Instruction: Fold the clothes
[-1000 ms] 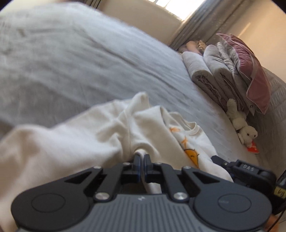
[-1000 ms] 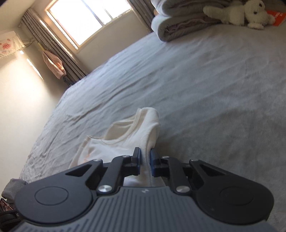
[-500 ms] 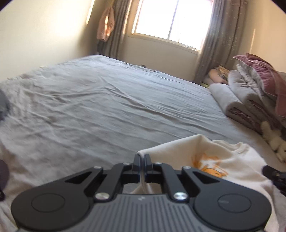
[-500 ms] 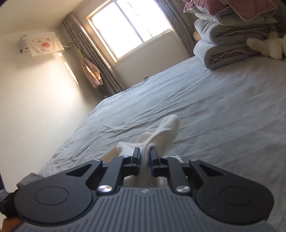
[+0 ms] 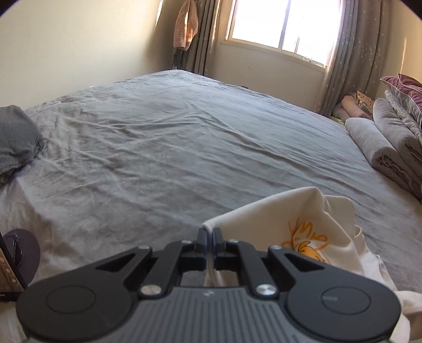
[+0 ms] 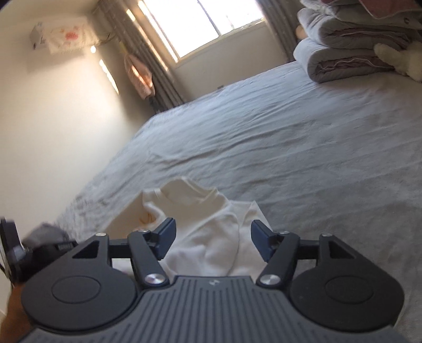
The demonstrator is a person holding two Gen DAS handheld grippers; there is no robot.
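A cream shirt [image 5: 295, 221] with an orange print lies bunched on the grey bed [image 5: 184, 147]. My left gripper [image 5: 210, 233] is shut on a corner of its fabric, which it holds lifted, and the cloth drapes to the right. In the right wrist view the same cream shirt [image 6: 208, 232] lies crumpled on the bed below my right gripper [image 6: 212, 233]. Its jaws are opening, the blue pads [image 6: 167, 233] stand wide apart, and they do not press on the cloth. The left gripper's black body [image 6: 39, 249] shows at the left edge of that view.
Folded grey quilts [image 5: 382, 147] and a pink pillow are stacked at the bed's right side, with a white plush toy [image 6: 401, 60] against them. A grey garment [image 5: 15, 137] lies at the bed's left edge. A curtained window [image 5: 284, 23] is beyond the bed.
My right gripper has let go of the shirt and its jaws have spread wide. My left gripper has swung upward and to the left with the shirt corner still pinched.
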